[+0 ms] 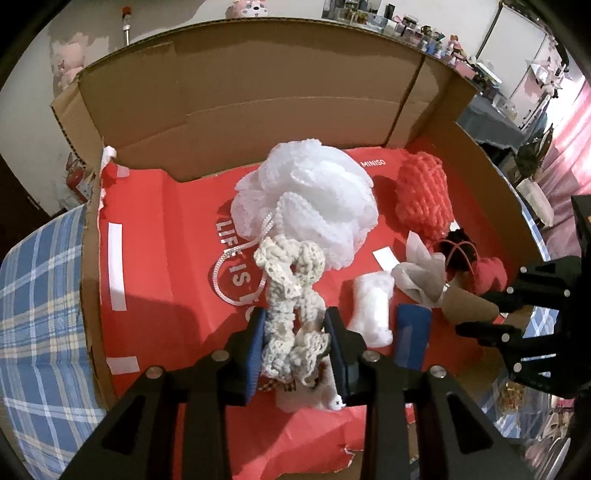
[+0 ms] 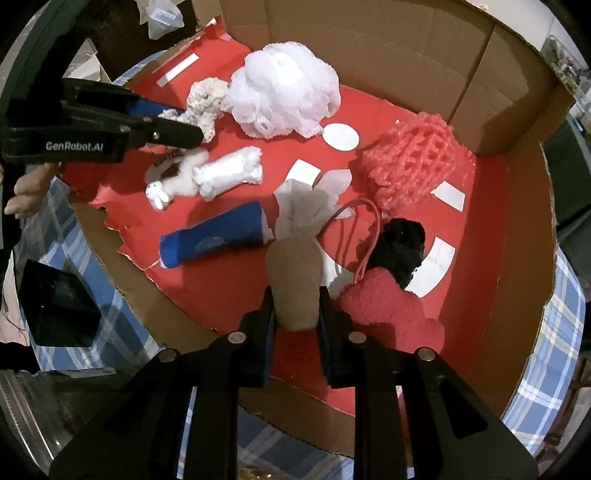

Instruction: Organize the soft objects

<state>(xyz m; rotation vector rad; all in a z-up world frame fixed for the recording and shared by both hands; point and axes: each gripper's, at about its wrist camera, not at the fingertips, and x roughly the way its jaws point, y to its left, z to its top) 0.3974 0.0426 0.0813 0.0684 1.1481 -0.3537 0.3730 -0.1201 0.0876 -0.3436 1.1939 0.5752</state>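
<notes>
My left gripper point(image 1: 295, 347) is shut on a cream crocheted scrunchie point(image 1: 290, 291), held just above the red paper lining the cardboard box point(image 1: 258, 92); the scrunchie also shows in the right wrist view point(image 2: 205, 99). My right gripper point(image 2: 295, 314) is shut on a tan fabric pouch point(image 2: 295, 280) with a pale tissue-like top point(image 2: 306, 203). In the box lie a white mesh bath pouf point(image 1: 306, 199), a red mesh pouf point(image 2: 410, 166), a white bone-shaped plush point(image 2: 229, 173), a blue roll point(image 2: 214, 236), a small white bunny point(image 2: 170, 188), a pink fuzzy plush point(image 2: 384, 314) and a black fuzzy item point(image 2: 399, 247).
The box sits on a blue plaid cloth point(image 1: 37, 295). Its back wall point(image 2: 388, 48) stands tall behind the poufs. A black object point(image 2: 55, 310) lies on the cloth left of the box. Shelves with small items point(image 1: 443, 33) line the far wall.
</notes>
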